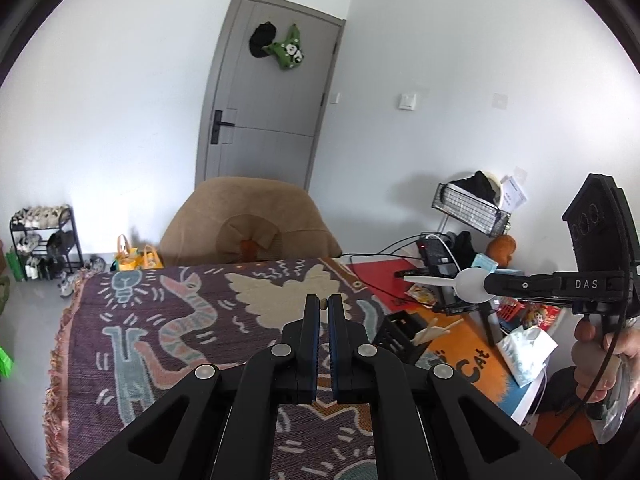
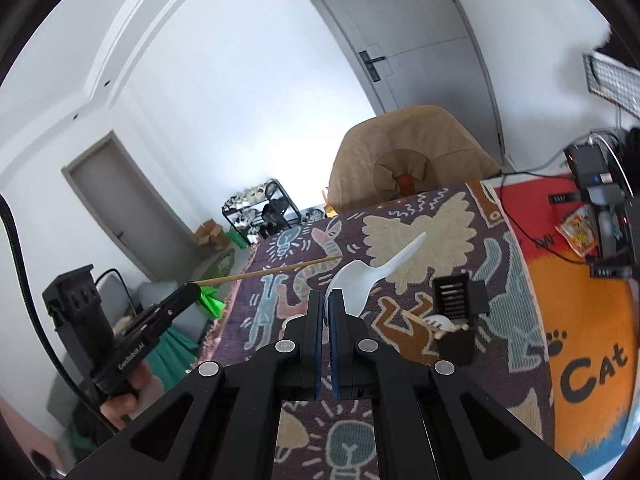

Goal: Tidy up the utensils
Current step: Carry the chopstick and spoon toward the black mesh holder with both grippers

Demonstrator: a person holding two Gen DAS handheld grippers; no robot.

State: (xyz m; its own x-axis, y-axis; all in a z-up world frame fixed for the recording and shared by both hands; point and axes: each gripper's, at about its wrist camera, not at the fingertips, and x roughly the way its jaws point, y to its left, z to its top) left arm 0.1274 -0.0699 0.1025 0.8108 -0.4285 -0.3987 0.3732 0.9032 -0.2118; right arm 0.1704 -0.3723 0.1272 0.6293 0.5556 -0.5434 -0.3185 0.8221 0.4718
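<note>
My right gripper is shut on the bowl of a white plastic spoon, handle pointing up and away; it also shows in the left wrist view, held above the table's right side. My left gripper is shut on a wooden chopstick, seen end-on; in the right wrist view the chopstick sticks out from the left gripper over the table's left edge. A black slotted utensil holder stands on the patterned cloth and holds a white fork and wooden sticks; it also shows in the left wrist view.
A patterned woven cloth covers the table; an orange and red mat lies to its right with cables, snack packets and black devices. A tan chair stands behind the table. A wire rack stands at back right.
</note>
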